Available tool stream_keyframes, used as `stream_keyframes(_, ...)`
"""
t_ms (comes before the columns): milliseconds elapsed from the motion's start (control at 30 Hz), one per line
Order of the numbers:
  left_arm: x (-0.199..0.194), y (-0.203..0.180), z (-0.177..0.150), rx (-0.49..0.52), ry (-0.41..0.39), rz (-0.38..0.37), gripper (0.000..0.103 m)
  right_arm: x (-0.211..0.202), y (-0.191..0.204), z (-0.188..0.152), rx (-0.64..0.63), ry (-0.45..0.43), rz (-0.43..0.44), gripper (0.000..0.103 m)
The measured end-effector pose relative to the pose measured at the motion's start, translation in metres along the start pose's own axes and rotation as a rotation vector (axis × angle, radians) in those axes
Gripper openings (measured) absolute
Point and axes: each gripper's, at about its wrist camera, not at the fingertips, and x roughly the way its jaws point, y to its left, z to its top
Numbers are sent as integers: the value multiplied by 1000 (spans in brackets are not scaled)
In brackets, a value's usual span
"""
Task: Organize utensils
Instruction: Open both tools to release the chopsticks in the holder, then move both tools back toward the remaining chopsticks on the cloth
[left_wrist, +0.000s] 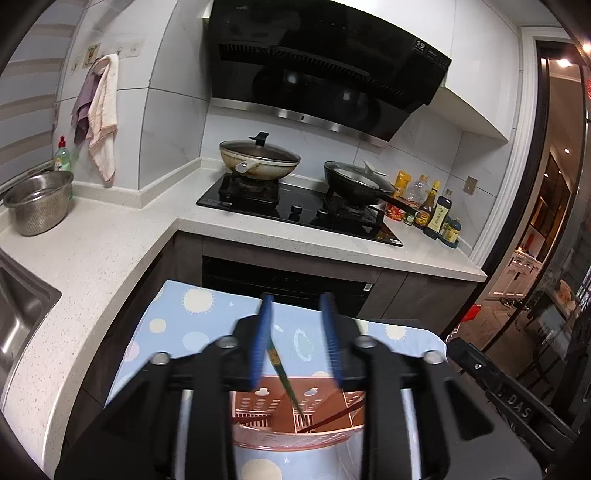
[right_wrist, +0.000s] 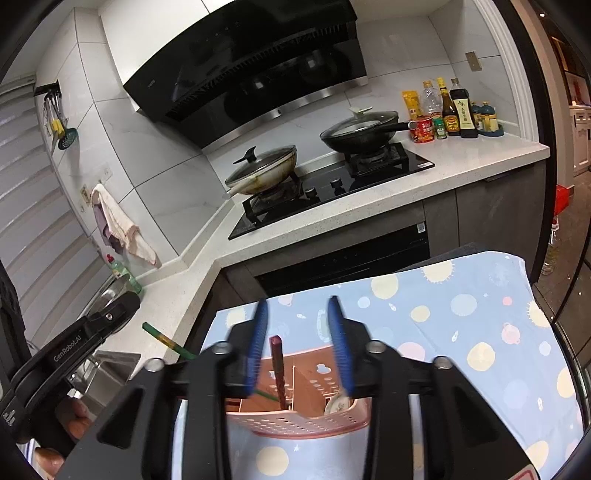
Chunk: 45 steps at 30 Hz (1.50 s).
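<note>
Left wrist view: left tongs (left_wrist: 297, 341) part-open around green chopstick (left_wrist: 284, 373), pads seemingly clear of it, over pink perforated plastic utensil caddy (left_wrist: 295, 439). Right tongs (right_wrist: 301, 345) likewise part-open around dark red chopstick (right_wrist: 277, 363). Advice was to lift straight up, leaving both sticks upright.

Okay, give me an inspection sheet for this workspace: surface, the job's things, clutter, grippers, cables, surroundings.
Surface: blue patterned cloth over a table.
Job's things: pink utensil holder; green chopstick and dark red chopstick standing in it.
Clutter: nothing seen.
Grippers: left gripper and right gripper open above the holder, each with a chopstick between its fingers, untouched.
Cables: nothing seen.
Surroundings: stove, two lidded pans, sauce bottles, colander, sink.
</note>
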Motion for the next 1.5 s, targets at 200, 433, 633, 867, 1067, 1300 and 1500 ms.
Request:
stream_keyframes(200, -9, 5, -3, -4, 3, 11, 33, -9, -1, -5, -9, 7, 1, 38)
stream_keyframes(433, -31, 7, -16, 9, 6, 13, 33, -28, 6, -23, -55, 25, -1, 38)
stream_keyframes(633, -50, 8, -33, 15, 26, 15, 33, -47, 10, -43, -71, 49, -2, 38)
stream_keyframes(867, -80, 11, -61, 24, 49, 15, 33, -78, 9, -78, -97, 89, -13, 38)
stream_keyframes(1067, -101, 19, -111, 26, 124, 25, 33, -103, -1, -134, -135, 182, -42, 38)
stream_keyframes(1300, -114, 33, -183, 27, 256, 51, 33, -123, -20, -212, -175, 333, -97, 38)
stream_keyframes(1500, -127, 42, -237, 33, 358, 78, 33, -135, -34, -262, -189, 423, -121, 37)
